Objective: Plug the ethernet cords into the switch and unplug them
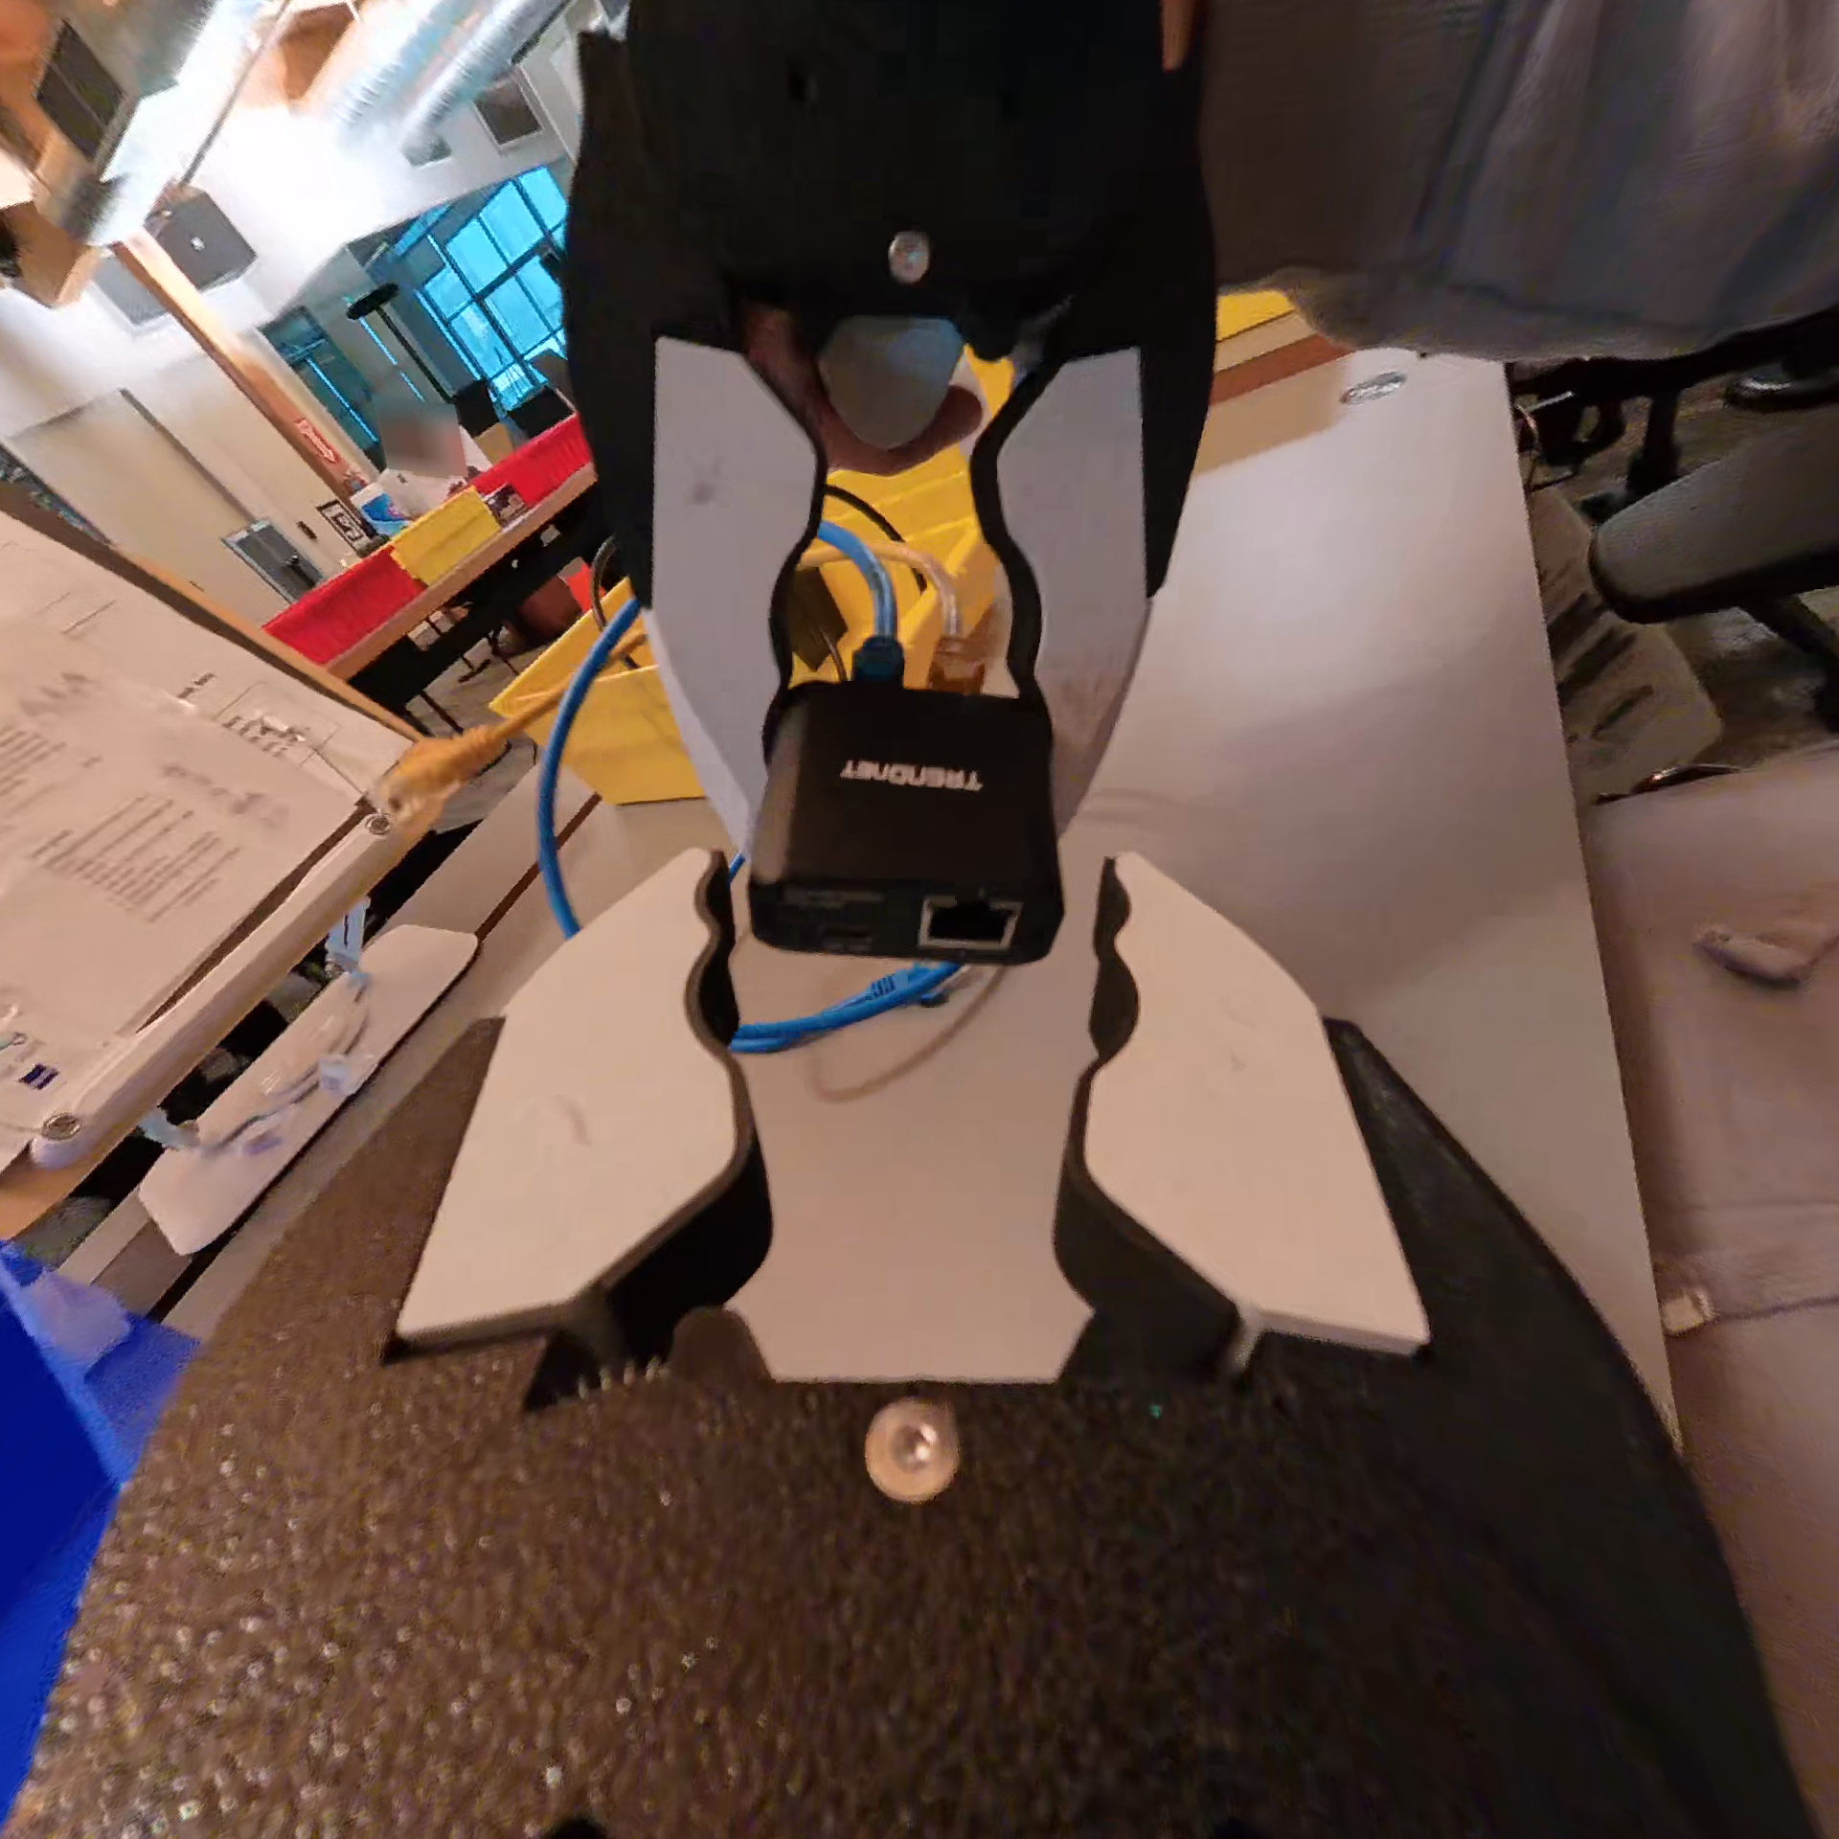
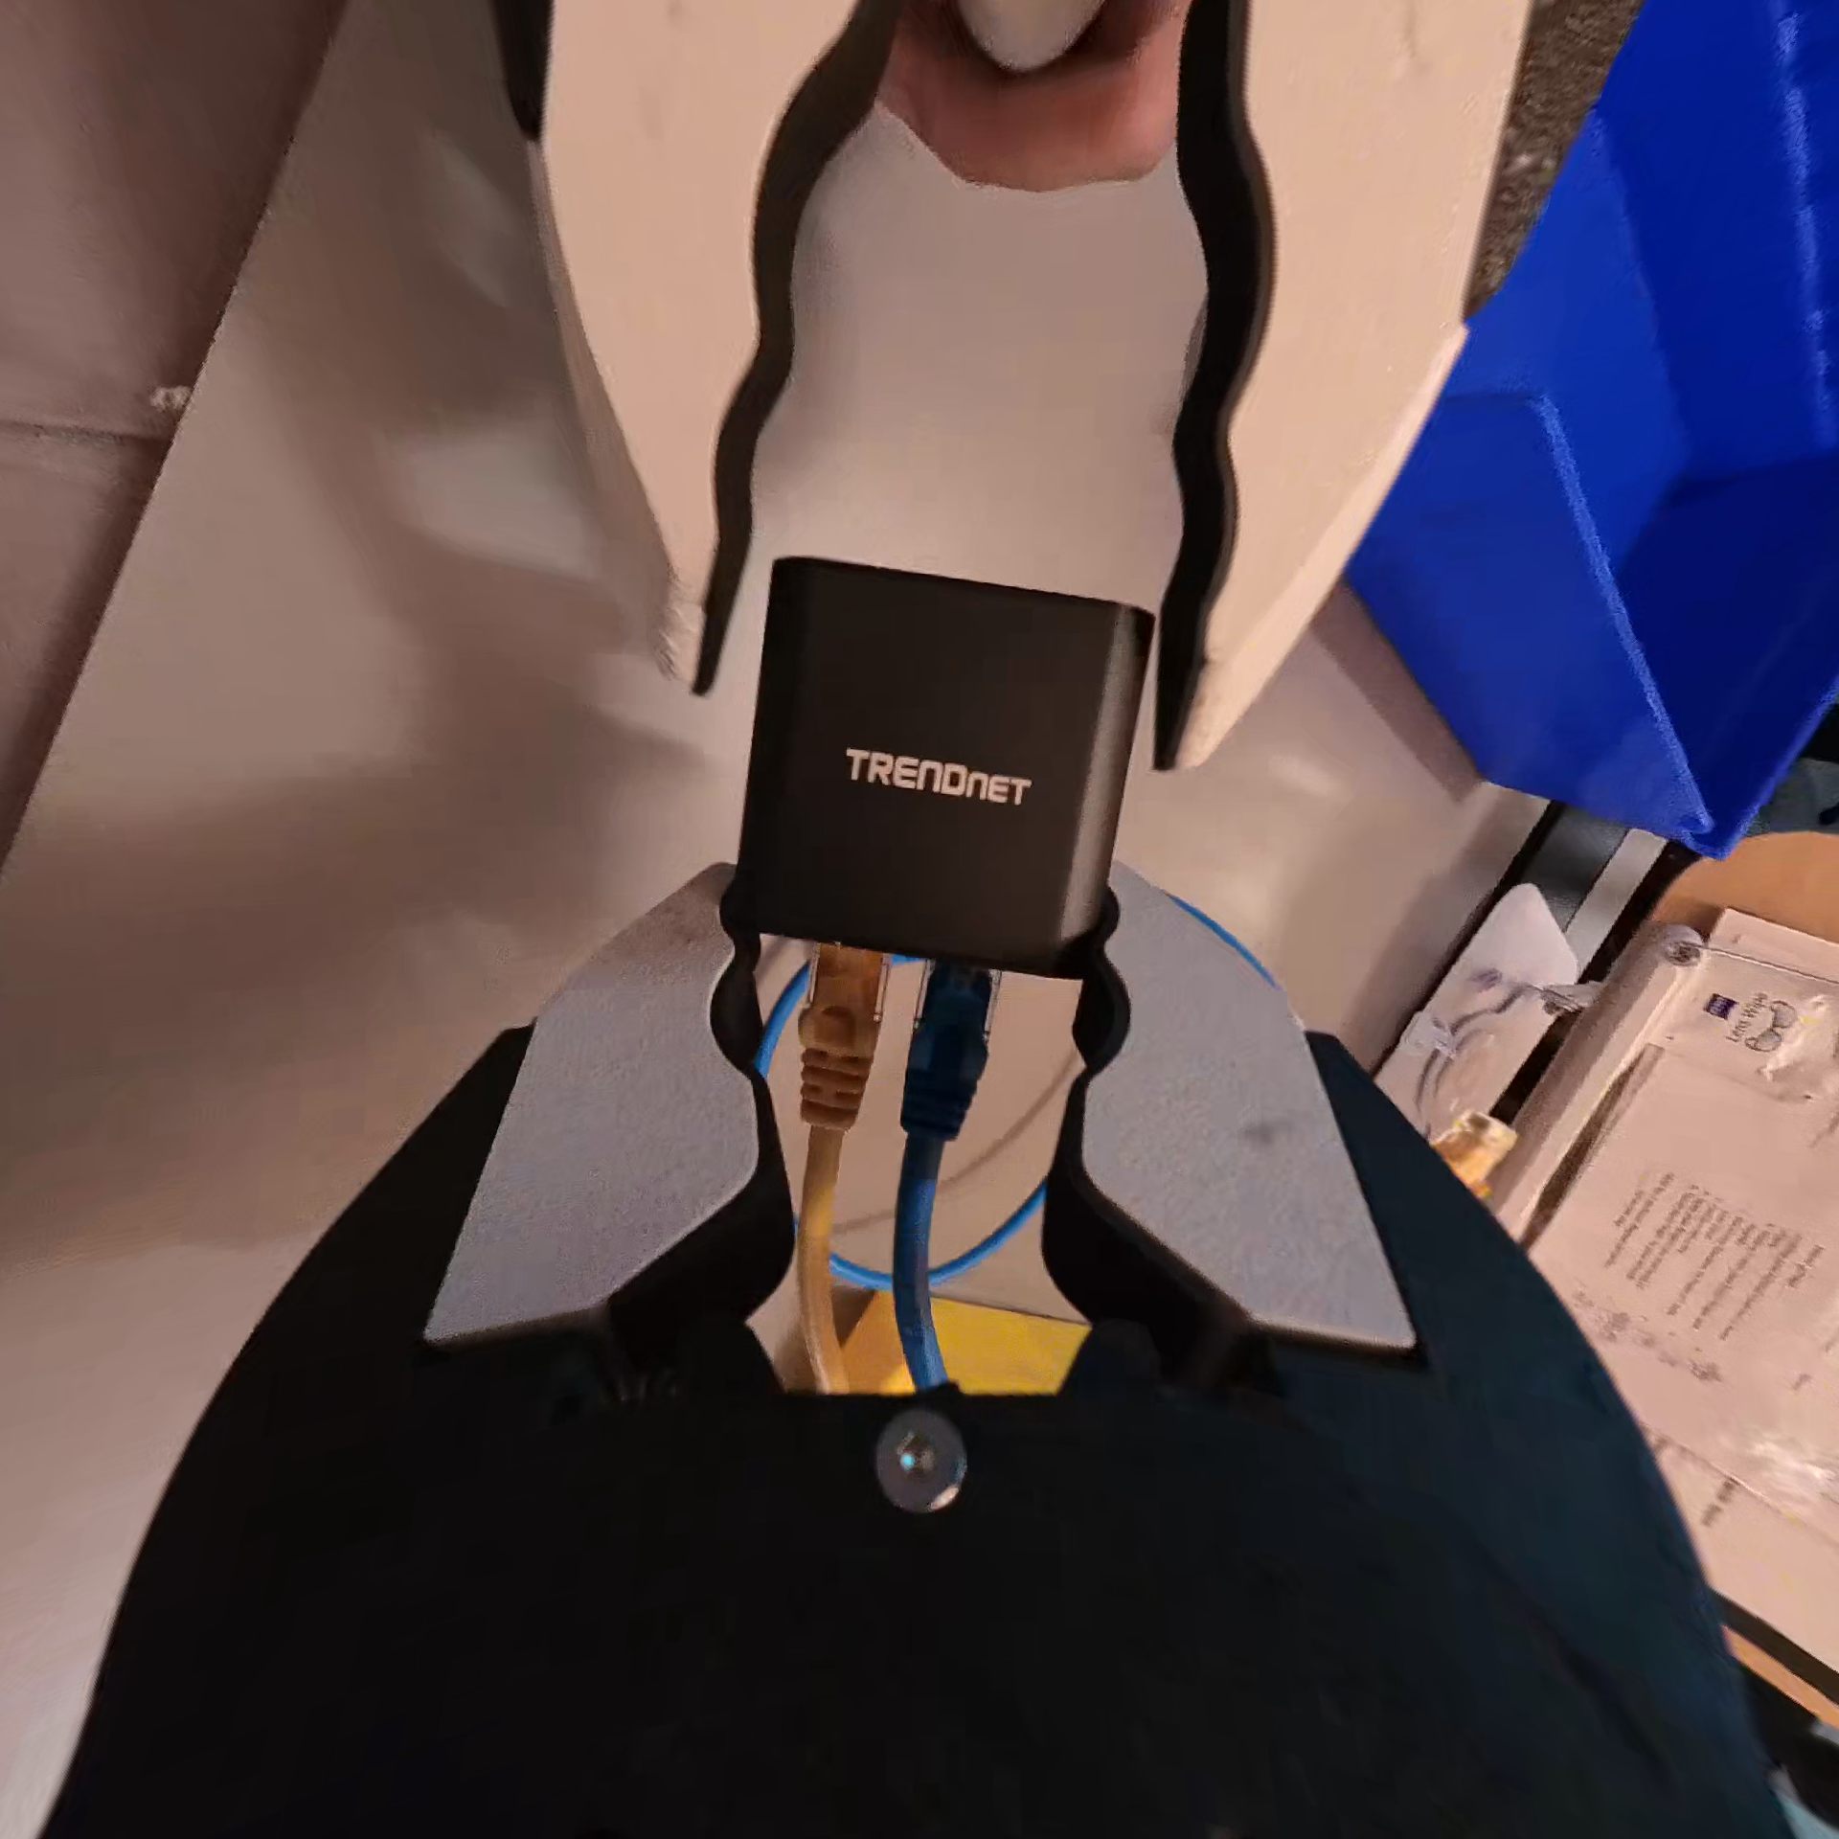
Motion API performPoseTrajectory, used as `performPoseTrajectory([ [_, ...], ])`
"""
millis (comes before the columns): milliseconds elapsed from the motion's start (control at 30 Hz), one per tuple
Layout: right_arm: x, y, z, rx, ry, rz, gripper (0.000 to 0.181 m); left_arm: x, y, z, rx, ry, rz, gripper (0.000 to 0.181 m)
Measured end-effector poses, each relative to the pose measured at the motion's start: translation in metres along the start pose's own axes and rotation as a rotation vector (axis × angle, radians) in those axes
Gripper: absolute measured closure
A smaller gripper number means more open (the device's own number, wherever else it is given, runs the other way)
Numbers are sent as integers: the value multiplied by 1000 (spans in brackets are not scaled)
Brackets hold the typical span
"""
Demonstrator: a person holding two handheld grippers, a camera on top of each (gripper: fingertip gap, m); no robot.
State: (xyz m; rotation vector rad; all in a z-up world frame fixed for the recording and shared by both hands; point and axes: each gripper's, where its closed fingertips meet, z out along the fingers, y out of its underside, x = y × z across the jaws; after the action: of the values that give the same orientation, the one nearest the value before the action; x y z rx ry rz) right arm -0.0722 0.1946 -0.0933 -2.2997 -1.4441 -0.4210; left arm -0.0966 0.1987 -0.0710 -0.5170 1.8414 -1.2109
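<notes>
The small black box-shaped network switch [image 2: 935, 786] sits lifted off the pale grey tabletop [image 1: 1343, 716], caught between two tools that face each other. The right gripper [image 2: 920, 920] has its grey, black-edged fingers [image 2: 637, 1075] closed in on the switch's near end, tips pressing both side walls, so it clamps the box firmly. Two cords run back between those fingers: a yellow ethernet cord [image 2: 831, 1085] with a clear-tipped plug and a blue ethernet cord [image 2: 940, 1075], side by side, both seated in the ports on that face, yellow on the left, blue on the right.

From the left wrist view, the left gripper [image 1: 911, 901] stands spread wide, its fingers [image 1: 597, 1095] flanking the switch's opposite end without visibly touching it; nothing is in its grasp. That end shows one empty metal-rimmed port [image 1: 970, 920]. The blue cord loops down to the tabletop below the switch. A loose yellow plug [image 1: 438, 781] hangs to the left, near a board of printed sheets [image 1: 149, 796]. Yellow plastic bins [image 1: 617, 716] sit behind, and a bright blue plastic bin [image 2: 1612, 478] stands just beside the left gripper.
</notes>
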Motion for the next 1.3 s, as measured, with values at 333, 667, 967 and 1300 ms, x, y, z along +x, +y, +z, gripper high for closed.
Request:
performPoseTrajectory([
  [333, -7, -6, 0, 12, -59, -11, 119, 6, 2, 13, 58, -29, -6, 116],
  [667, 13, 7, -11, 33, 32, 98, 121, -7, 3, 20, 134, -111, -205, 118],
  [967, 24, 18, -34, 902, 372, 1439, 130, -45, 8, -6, 239, -249, -350, 119],
  [1300, 28, -12, -19, 1600, -139, 1811, 145, -33, 0, -1, 223, -213, -241, 119],
])
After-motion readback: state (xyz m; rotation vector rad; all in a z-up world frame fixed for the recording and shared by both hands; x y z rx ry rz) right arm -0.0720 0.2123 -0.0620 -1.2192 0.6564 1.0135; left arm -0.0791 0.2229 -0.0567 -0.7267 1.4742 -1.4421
